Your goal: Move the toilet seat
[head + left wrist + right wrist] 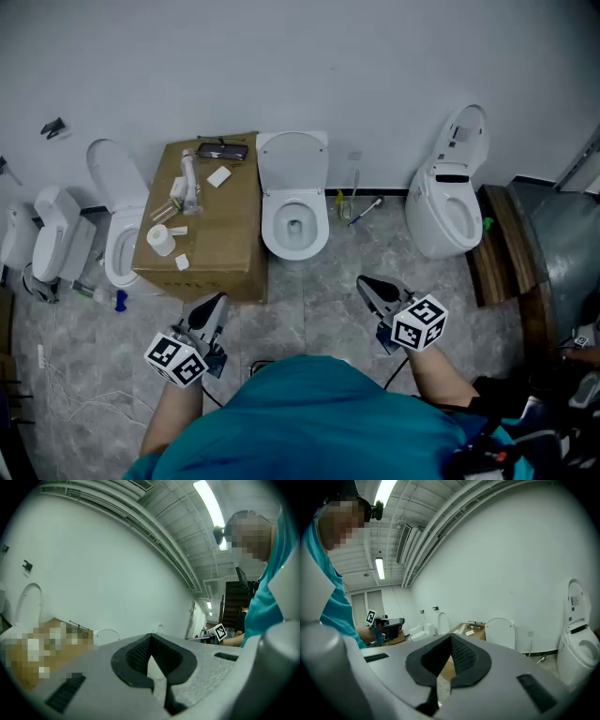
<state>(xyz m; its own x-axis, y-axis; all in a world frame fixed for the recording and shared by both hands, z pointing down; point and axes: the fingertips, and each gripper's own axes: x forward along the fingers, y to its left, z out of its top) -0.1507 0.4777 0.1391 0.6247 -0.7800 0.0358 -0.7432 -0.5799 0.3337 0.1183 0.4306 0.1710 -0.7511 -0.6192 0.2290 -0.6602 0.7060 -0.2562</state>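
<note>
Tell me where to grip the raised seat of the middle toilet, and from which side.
Grip the free upper edge of the raised seat, coming from the front over the bowl. It stands upright against the wall, hinged at the bowl's back, so likely only that rim is open; the cardboard box crowds its left.

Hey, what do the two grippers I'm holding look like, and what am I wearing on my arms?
The left gripper and right gripper both have grey bodies, black textured pads and a white cube with black square markers. You wear a teal top, with your forearms uncovered.
</note>
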